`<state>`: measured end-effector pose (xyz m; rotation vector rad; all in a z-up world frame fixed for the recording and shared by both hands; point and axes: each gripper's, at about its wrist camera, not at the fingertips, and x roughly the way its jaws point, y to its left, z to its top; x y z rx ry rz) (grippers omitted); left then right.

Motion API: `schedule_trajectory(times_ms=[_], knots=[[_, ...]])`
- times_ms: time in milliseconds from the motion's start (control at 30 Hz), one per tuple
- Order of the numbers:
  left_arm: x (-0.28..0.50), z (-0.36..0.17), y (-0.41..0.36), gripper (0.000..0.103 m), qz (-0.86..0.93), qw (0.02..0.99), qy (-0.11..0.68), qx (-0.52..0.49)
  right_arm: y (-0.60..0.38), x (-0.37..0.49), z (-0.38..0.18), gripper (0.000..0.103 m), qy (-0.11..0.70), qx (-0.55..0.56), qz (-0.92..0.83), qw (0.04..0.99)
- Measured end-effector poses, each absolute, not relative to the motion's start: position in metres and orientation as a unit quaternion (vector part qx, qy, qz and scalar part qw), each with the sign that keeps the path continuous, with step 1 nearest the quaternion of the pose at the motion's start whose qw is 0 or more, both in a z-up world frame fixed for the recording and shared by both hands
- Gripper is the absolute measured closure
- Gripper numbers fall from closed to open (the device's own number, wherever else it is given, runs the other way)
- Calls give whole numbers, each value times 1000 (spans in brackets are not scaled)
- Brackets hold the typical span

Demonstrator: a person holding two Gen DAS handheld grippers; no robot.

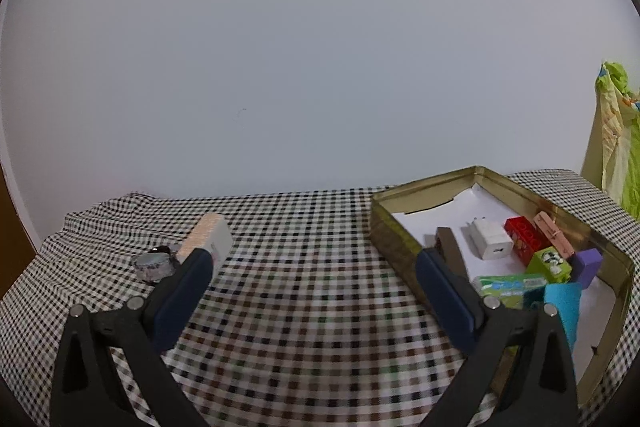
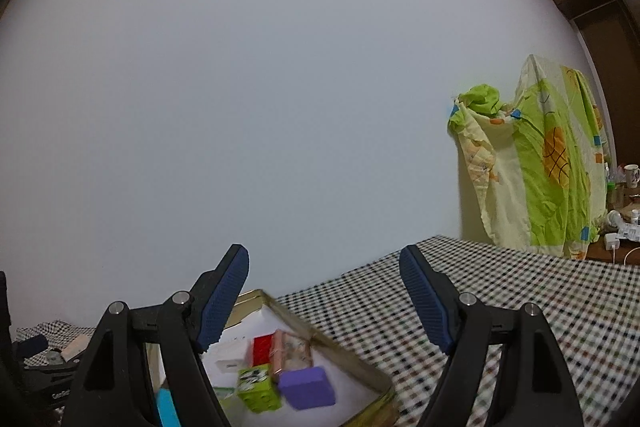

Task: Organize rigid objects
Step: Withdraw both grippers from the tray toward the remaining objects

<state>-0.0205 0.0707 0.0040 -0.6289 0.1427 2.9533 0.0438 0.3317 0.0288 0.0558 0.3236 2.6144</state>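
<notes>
A gold tin box (image 1: 516, 189) sits on the checked tablecloth at the right in the left wrist view. It holds a white charger (image 1: 490, 239), a red block (image 1: 524, 239), a pink case (image 1: 554, 233), a green block (image 1: 550, 263), a purple block (image 1: 586, 263) and a brown bar (image 1: 450, 247). A white and beige box (image 1: 210, 239) and a small tape roll (image 1: 154, 263) lie on the cloth at the left. My left gripper (image 1: 312, 275) is open above the cloth between them, empty. My right gripper (image 2: 324, 291) is open and empty above the tin (image 2: 344, 355), where the purple block (image 2: 306, 393) shows.
A green and yellow sheet (image 2: 536, 167) hangs over something beyond the table's right end. A plain wall stands close behind the table. A side table with a mug (image 2: 632, 177) and small items is at the far right. Wrinkled checked cloth (image 1: 300, 267) covers the whole tabletop.
</notes>
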Motion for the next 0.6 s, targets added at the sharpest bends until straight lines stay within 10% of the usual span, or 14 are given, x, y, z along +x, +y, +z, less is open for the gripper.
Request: schedule_trajectory(times_ms=[600], knots=[[-58, -5, -34, 0, 975, -8, 27, -222, 189, -16, 28, 23, 79, -13, 988, 134]])
